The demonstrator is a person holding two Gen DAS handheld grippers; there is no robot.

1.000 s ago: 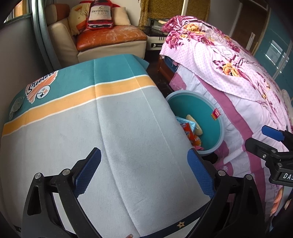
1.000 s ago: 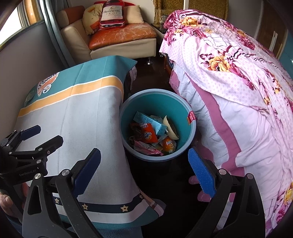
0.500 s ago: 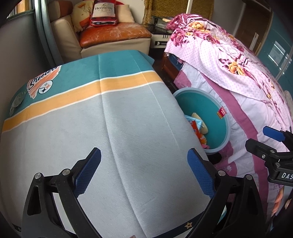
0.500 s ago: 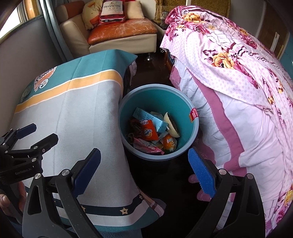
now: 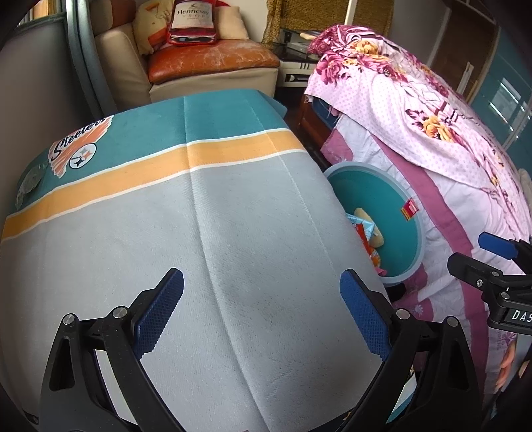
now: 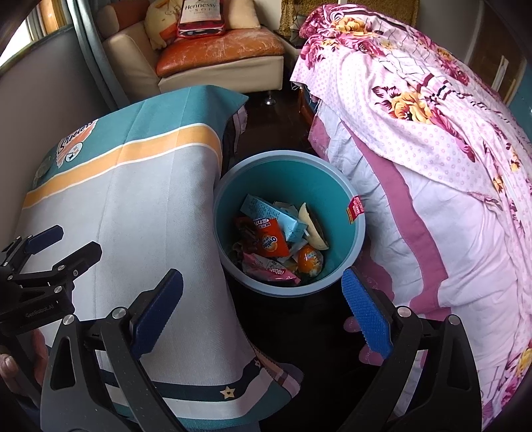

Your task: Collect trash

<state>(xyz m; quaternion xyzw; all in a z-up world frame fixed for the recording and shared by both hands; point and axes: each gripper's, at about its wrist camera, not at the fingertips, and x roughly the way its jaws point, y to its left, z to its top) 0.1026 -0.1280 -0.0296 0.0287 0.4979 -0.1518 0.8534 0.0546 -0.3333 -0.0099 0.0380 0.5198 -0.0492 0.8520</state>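
A teal bin (image 6: 357, 232) stands on the dark floor between the cloth-covered table and the bed. Inside lie several wrappers: an orange packet (image 6: 271, 237), a light blue carton (image 6: 276, 216), a pink wrapper (image 6: 269, 270) and a pale peel (image 6: 314, 229). My right gripper (image 6: 262, 312) hangs open just in front of the bin, above the floor, holding nothing. My left gripper (image 5: 262, 312) is open over the grey part of the tablecloth (image 5: 232, 216), with nothing between its fingers. From the left wrist view the bin (image 5: 395, 206) shows past the table's right edge.
A bed with a pink floral cover (image 6: 432, 139) runs along the right. A sofa with an orange seat (image 6: 219, 50) and a bottle-shaped cushion (image 6: 199, 16) stands at the back. A person's hand (image 6: 13, 359) holds the left gripper at lower left.
Both grippers have drifted back and slightly left; the bin sits a little further right in both views. Both stay open and hold nothing.
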